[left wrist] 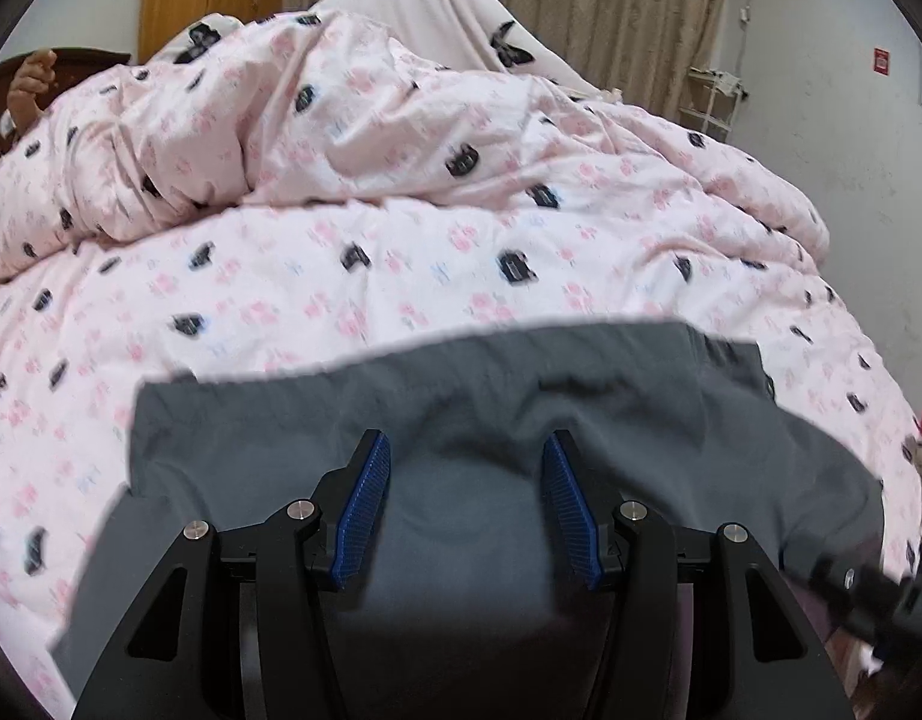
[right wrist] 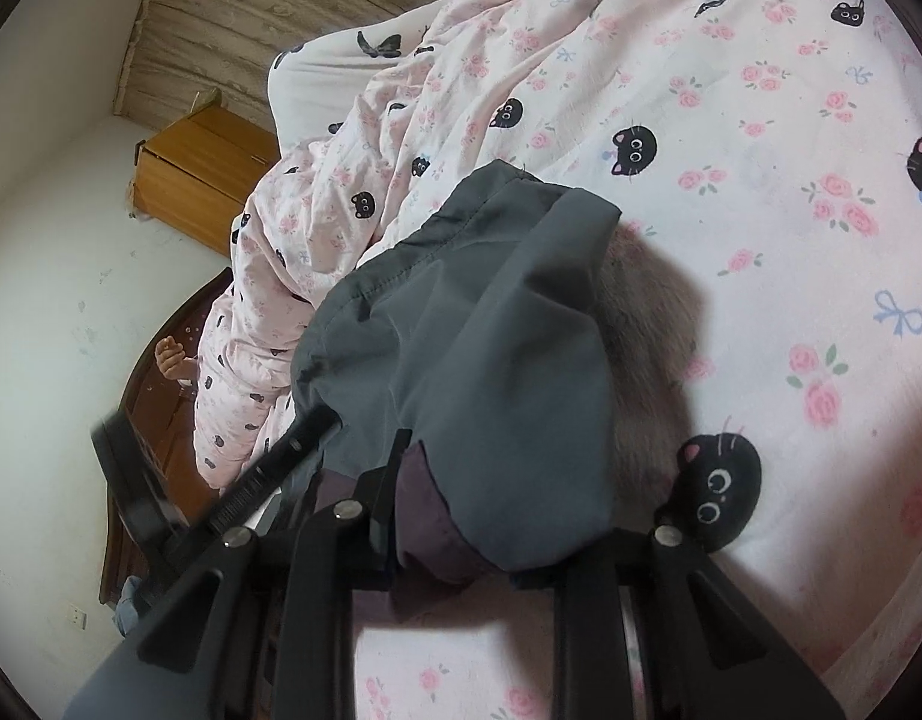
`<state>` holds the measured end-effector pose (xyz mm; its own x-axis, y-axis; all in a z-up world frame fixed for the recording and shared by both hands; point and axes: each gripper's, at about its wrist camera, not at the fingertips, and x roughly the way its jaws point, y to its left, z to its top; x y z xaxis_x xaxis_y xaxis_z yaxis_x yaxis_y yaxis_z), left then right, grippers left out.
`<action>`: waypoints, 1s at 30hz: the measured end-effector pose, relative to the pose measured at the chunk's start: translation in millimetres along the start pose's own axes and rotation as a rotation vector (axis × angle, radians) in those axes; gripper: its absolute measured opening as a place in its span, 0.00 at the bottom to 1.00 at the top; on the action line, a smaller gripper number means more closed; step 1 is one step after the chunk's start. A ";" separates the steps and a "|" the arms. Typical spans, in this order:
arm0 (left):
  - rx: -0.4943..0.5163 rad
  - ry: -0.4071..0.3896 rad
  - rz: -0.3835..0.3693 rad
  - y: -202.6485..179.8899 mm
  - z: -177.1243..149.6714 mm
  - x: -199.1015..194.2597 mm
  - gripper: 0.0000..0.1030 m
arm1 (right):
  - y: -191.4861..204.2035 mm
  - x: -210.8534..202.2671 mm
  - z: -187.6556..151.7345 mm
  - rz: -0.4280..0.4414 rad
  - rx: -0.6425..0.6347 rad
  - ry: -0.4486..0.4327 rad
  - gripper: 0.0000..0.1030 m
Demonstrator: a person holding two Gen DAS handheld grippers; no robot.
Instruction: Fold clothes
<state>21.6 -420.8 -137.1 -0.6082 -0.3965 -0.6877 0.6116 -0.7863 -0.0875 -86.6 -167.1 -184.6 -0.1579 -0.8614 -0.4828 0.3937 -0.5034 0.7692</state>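
A dark grey garment (left wrist: pixel 461 420) lies on a pink bed cover with black cat faces (left wrist: pixel 401 276). My left gripper (left wrist: pixel 467 456) is open just above the grey cloth, its blue pads (left wrist: pixel 365 504) wide apart with nothing between them. In the right wrist view the grey garment (right wrist: pixel 479 372) hangs in a raised fold over my right gripper (right wrist: pixel 503 540). The cloth drapes over the fingers and hides the tips, so whether they clamp it does not show. The left gripper's black body (right wrist: pixel 269 474) shows at the left.
A crumpled pink duvet (left wrist: pixel 341 120) is heaped at the back of the bed, with a pale pillow (left wrist: pixel 437 6) behind it. A wooden cabinet (right wrist: pixel 203 168), curtains (left wrist: pixel 581 12) and white walls surround the bed. A dark wooden headboard (right wrist: pixel 155 420) stands at the left.
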 end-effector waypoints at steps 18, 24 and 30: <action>0.049 -0.021 0.019 -5.5 -2.5 -1.3 0.48 | -5.6 4.4 0.6 0.007 0.011 0.022 0.24; 0.036 -0.037 0.001 -5.8 -20.9 -39.0 0.48 | -7.4 4.2 0.2 0.006 0.019 0.023 0.23; 0.065 -0.009 0.032 -13.8 -44.1 -33.6 0.48 | -8.1 4.2 0.2 0.004 0.026 0.025 0.24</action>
<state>55.9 -375.8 -144.6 -0.5936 -0.4255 -0.6831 0.5967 -0.8022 -0.0189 -90.6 -166.6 -192.7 -0.1342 -0.8614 -0.4899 0.3706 -0.5021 0.7814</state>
